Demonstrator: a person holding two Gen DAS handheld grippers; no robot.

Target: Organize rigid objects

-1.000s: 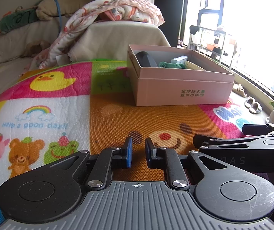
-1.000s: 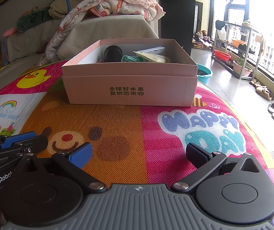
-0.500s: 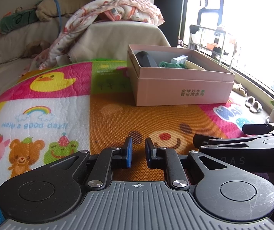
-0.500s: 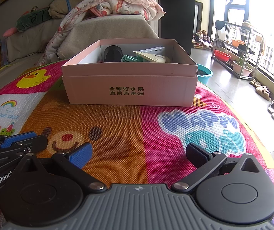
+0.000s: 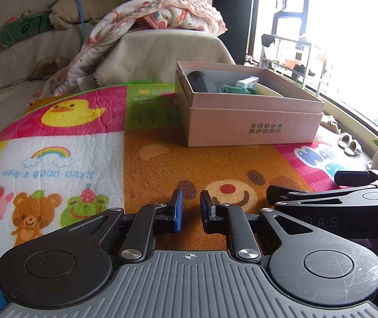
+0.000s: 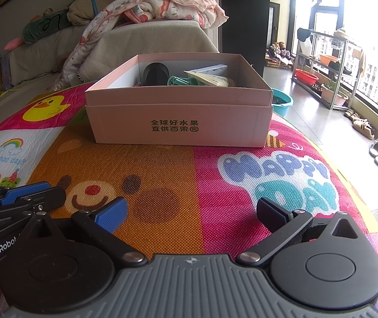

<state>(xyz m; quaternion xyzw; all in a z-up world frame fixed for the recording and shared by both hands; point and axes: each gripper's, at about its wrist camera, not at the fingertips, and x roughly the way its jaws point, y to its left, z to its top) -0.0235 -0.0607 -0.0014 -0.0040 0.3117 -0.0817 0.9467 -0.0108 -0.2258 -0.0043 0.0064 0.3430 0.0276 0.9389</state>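
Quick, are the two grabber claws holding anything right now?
Left gripper: closed to a narrow gap, holding nothing.
Right gripper: wide open, holding nothing.

Both wrist cameras sit low over the play mat [image 5: 162, 164], tilted down, facing the pink box [image 6: 178, 122]: centre frame on the right view, upper right on the left.

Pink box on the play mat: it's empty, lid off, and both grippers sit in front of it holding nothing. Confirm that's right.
Not quite. The pink box is not empty: the right wrist view shows a dark rounded object, a green plastic piece and a white packet inside. The rest stands: it is open on the play mat, with the left gripper and right gripper in front, holding nothing.
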